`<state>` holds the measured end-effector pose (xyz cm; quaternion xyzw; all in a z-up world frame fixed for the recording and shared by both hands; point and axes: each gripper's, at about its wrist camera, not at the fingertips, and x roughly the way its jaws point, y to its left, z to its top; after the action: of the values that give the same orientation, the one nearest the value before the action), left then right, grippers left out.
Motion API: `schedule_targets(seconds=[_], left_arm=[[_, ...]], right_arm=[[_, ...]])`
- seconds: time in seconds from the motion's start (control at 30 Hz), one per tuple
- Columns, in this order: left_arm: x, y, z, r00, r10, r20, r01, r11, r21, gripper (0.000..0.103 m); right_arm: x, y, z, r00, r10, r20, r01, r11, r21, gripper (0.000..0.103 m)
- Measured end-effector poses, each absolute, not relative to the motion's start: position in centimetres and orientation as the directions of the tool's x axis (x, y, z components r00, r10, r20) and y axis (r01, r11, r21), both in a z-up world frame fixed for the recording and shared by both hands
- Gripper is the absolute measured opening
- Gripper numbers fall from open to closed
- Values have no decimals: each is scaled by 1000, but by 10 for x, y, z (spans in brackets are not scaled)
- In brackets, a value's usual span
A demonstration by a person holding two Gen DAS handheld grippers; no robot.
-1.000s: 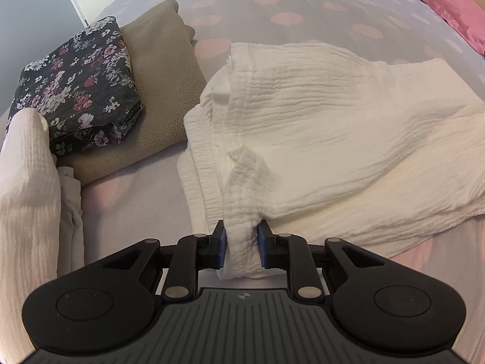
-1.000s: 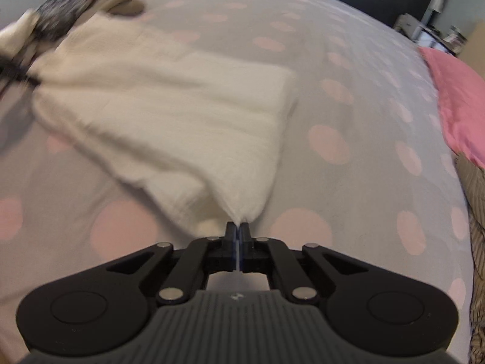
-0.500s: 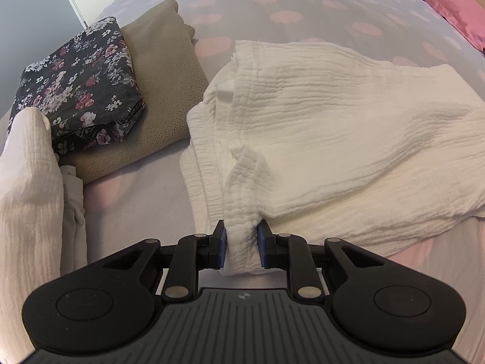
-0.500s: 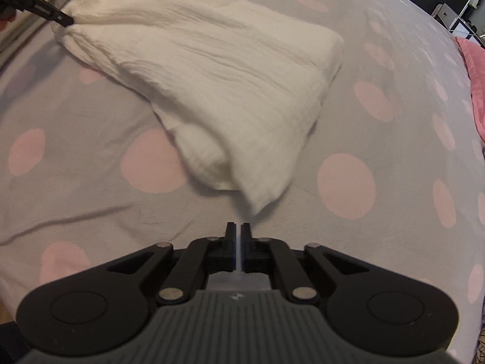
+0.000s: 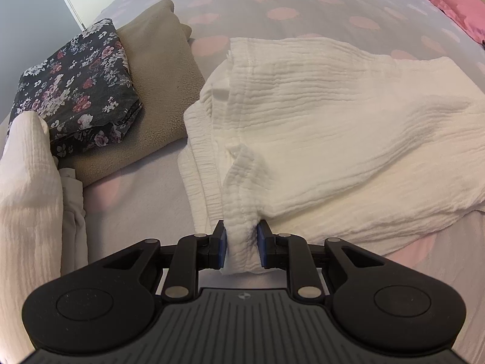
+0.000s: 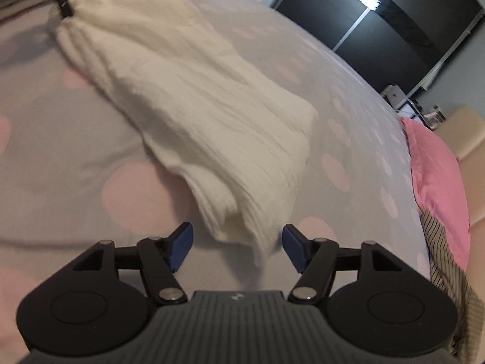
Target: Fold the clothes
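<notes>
While the left tool (image 5: 241,244) went on pinching a bunched hem of the white crinkled garment (image 5: 333,127) between its blue pads (image 5: 222,245), just as it had a second ago, all the action was on the other side: the right tool (image 6: 237,244), which had been pressed together on the far corner of that same garment a moment earlier, let it go. Its jaws were opening, both pads (image 6: 182,242) spread wide, and the dropped corner (image 6: 242,227) lay on the bed between them but touched by neither. Meanwhile that tool had swung round, so that the garment now ran away from it in a long folded strip across the grey bedspread (image 6: 45,151) with its pink spots. My read was that one fold had just been laid down and released, with the left side anchoring the cloth so it would not slide; the piece was long and still wanted at least one more fold, so a fresh grip on this end looked likely. Beside the garment, toward the bed's edge, sat a beige folded piece (image 5: 157,69) with a dark floral bundle (image 5: 75,91) on top, which I took for finished work. As for writing: no brand, label or lettering could be read anywhere; only a small emblem (image 5: 244,296) on each tool's body showed.
</notes>
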<state>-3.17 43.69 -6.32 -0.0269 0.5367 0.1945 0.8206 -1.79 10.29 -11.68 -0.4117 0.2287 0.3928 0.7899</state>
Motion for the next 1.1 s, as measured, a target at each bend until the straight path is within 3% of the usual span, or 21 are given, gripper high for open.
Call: schedule_targets(seconds=[0.07, 0.1, 0.13, 0.3, 0.37, 0.6, 0.7, 1.0, 1.1], left_arm=[[-32, 438, -63, 350, 287, -892, -347, 924, 161, 18], [-33, 439, -63, 352, 283, -892, -349, 924, 156, 18], [-33, 441, -63, 353, 279, -893, -351, 924, 149, 18], [-30, 443, -65, 346, 274, -898, -359, 922, 143, 18], [-30, 442, -64, 344, 276, -897, -357, 922, 147, 18], [-34, 444, -57, 366, 267, -892, -369, 921, 124, 16], [-33, 439, -54, 368, 271, -890, -355, 925, 136, 15], [-27, 424, -76, 294, 336, -895, -267, 928, 261, 14], [-28, 433, -71, 290, 307, -906, -323, 923, 209, 12]], right_arm=[[-14, 109, -118, 622, 424, -658, -782, 385, -490, 59], [-9, 109, -117, 633, 415, -654, -772, 404, -491, 42], [-2, 109, -116, 640, 400, -656, -763, 433, -481, 36], [17, 103, -120, 618, 381, -688, -769, 477, -426, 31], [18, 100, -112, 597, 419, -684, -783, 490, -383, 14], [33, 94, -32, 638, 503, -583, -734, 626, -264, 10], [40, 101, -25, 670, 464, -580, -706, 641, -302, 10], [43, 108, -85, 598, 319, -736, -770, 485, -415, 10], [44, 107, -98, 550, 305, -778, -808, 430, -403, 10]])
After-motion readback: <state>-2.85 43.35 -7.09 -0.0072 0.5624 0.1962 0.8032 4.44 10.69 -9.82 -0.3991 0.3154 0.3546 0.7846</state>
